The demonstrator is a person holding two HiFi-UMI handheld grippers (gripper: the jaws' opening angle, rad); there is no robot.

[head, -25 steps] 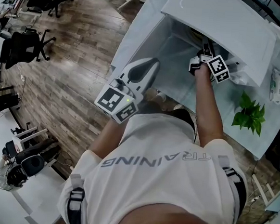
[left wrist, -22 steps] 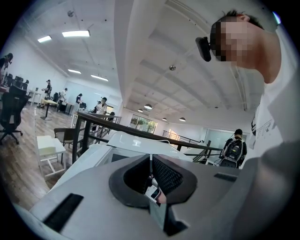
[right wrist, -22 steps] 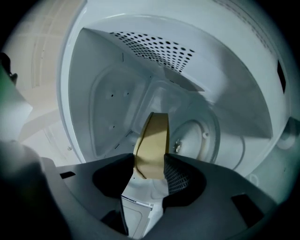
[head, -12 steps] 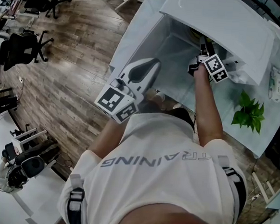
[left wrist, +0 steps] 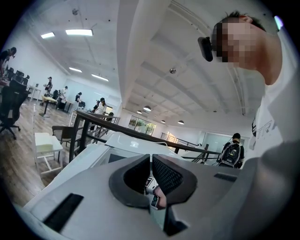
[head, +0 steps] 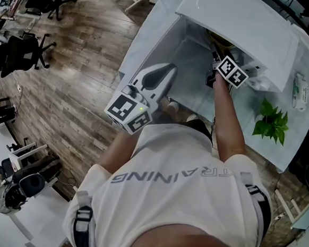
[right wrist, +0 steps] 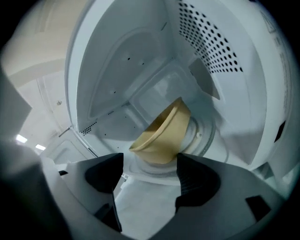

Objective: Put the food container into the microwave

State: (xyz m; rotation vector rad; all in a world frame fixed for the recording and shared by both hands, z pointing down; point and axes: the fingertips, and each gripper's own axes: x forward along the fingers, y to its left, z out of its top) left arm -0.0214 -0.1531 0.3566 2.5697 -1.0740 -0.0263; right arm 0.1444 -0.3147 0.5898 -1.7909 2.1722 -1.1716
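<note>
A tan bowl-shaped food container (right wrist: pixel 161 136) rests on the round glass turntable (right wrist: pixel 206 133) inside the white microwave (head: pixel 242 26). My right gripper (right wrist: pixel 150 176) reaches into the cavity and stands open. The container lies just beyond its fingertips, with nothing gripped. In the head view the right gripper (head: pixel 217 60) is at the microwave opening, and a sliver of the container (head: pixel 220 41) shows past it. My left gripper (head: pixel 166 73) is held near the person's chest, away from the microwave. Its jaws are shut and empty in the left gripper view (left wrist: pixel 151 161).
The microwave stands on a pale table (head: pixel 269 148). A small green plant (head: pixel 269 121) and a white packet (head: pixel 299 92) sit to its right. Perforated cavity walls (right wrist: pixel 211 42) close in around the right gripper. Wooden floor and office chairs (head: pixel 21 56) lie left.
My right gripper has shifted slightly up and left in the head view, deeper toward the microwave opening. The left gripper has stayed where it was.
</note>
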